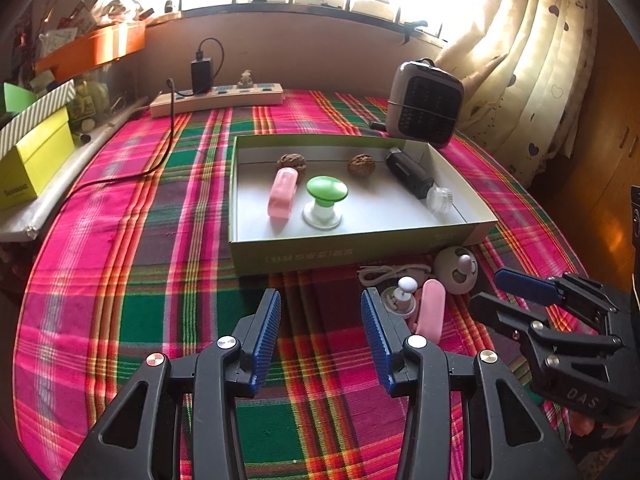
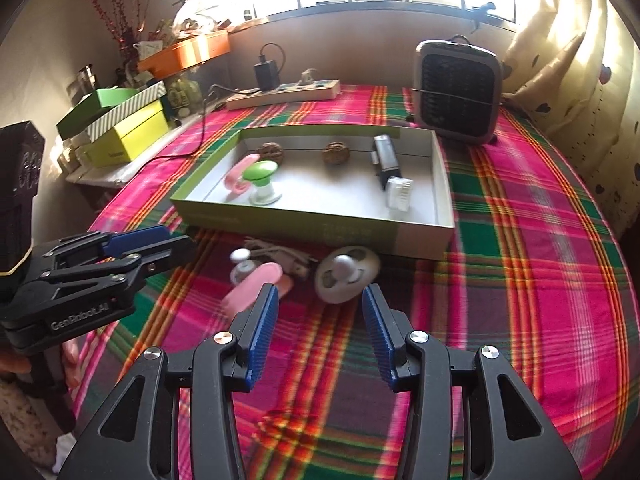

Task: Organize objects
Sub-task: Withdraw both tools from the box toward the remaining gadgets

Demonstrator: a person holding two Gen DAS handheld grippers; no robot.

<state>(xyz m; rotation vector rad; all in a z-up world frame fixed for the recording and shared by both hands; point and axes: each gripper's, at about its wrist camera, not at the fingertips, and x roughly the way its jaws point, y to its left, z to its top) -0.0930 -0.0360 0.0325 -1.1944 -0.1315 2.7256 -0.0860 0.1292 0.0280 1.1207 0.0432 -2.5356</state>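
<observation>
A shallow green box on the plaid table holds a pink case, a green-topped knob, two walnuts, and a black cylinder with a clear cap. In front of the box lie a white round fan, a pink clip, a small white knob and a white cable. My left gripper is open and empty, left of these. My right gripper is open and empty, just before the fan.
A grey heater stands behind the box at the right. A power strip with a charger lies along the back edge. Yellow and green boxes are stacked at the left. A curtain hangs at the right.
</observation>
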